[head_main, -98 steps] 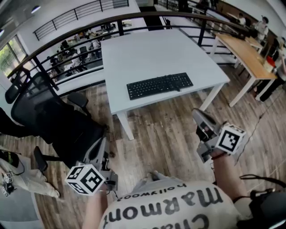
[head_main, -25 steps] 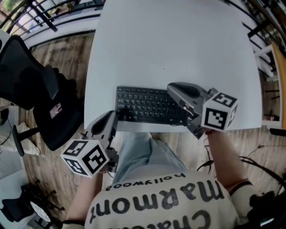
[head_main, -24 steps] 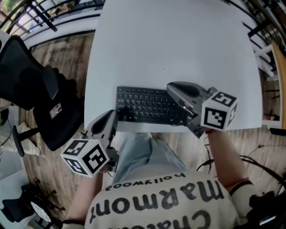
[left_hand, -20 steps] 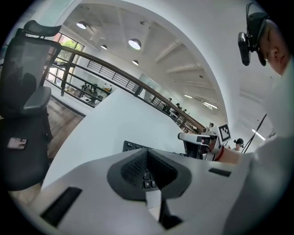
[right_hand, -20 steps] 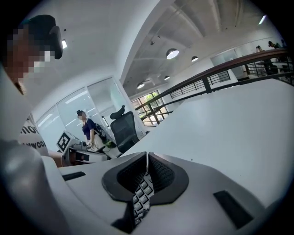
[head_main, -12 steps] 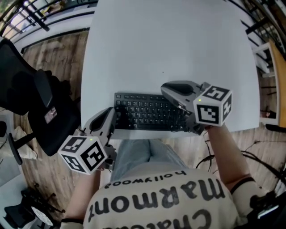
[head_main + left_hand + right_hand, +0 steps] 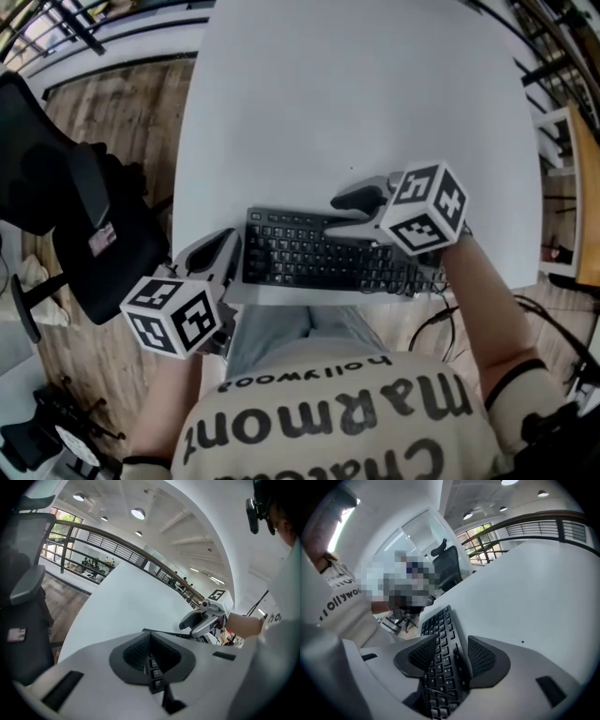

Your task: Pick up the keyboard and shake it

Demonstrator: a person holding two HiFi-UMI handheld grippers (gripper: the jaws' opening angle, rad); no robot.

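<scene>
One keyboard [image 7: 319, 258] end hides under right gripper [image 7: 339, 216], jaws just parting astride it; left gripper [image 7: 225, 246] closed.

Keyboard [image 7: 319, 261] right part: partly hidden under right gripper [image 7: 345, 214], jaws just opening astride it.
Keyboard left end: masked by left gripper [image 7: 150, 641] in own view.
Office chair [image 7: 56, 187]: cut by left edge.

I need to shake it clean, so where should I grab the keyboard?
Probably the two short ends of the keyboard, coming in from left and right. It's long, thin and lying flat on the table, so a grip at each end should keep it balanced.
</scene>
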